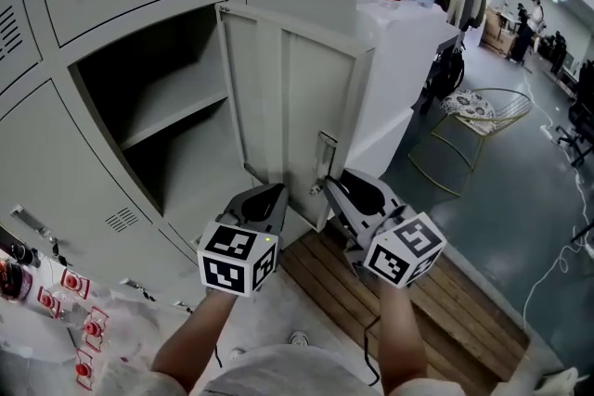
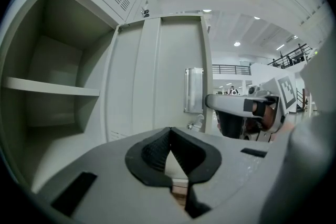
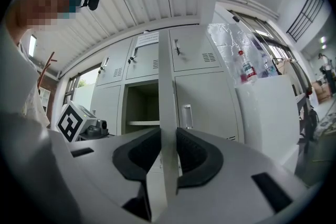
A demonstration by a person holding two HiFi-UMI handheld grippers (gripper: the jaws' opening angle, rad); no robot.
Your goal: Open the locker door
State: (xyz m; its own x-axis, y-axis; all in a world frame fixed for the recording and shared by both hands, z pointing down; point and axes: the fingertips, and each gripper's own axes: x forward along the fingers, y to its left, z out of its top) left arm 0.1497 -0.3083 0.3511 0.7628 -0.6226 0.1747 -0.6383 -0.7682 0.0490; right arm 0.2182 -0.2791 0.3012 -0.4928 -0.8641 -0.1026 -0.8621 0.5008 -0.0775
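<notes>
Looking down in the head view, the grey sheet-metal door (image 1: 297, 97) stands swung wide open at 12 o'clock. Its inner face is stiffened by folded vertical ribs. At 10 o'clock the locker (image 1: 56, 144) shows a dark, boxy compartment crossed by one flat shelf (image 1: 176, 111). The left gripper (image 1: 274, 193) sits at 6 o'clock, near the door's lower inner face. The right gripper (image 1: 327, 187) at 5 o'clock reaches the door's free edge, just below a small rectangular latch plate (image 1: 326, 151). Each gripper carries a cube (image 1: 237, 260) with black-and-white square markers. Wooden slats (image 1: 399, 315) lie at 5 o'clock.

In the left gripper view, this claw's ribbed black pads meet at their tips, closed with nothing between them. The door's smooth painted panel fills 12 o'clock, with the shiny latch plate at 1 o'clock. The right gripper comes in from 3 o'clock to the door's edge.

In the right gripper view, the door appears edge-on as a thin upright strip from 12 to 6 o'clock. It stands between the two ribbed black pads, which press on both faces, so this claw is gripping it. Beyond are closed locker fronts with slotted vents (image 3: 208, 56), and at 2 o'clock a bottle (image 3: 247, 66) inside a crinkled clear bag (image 3: 228, 42).
</notes>
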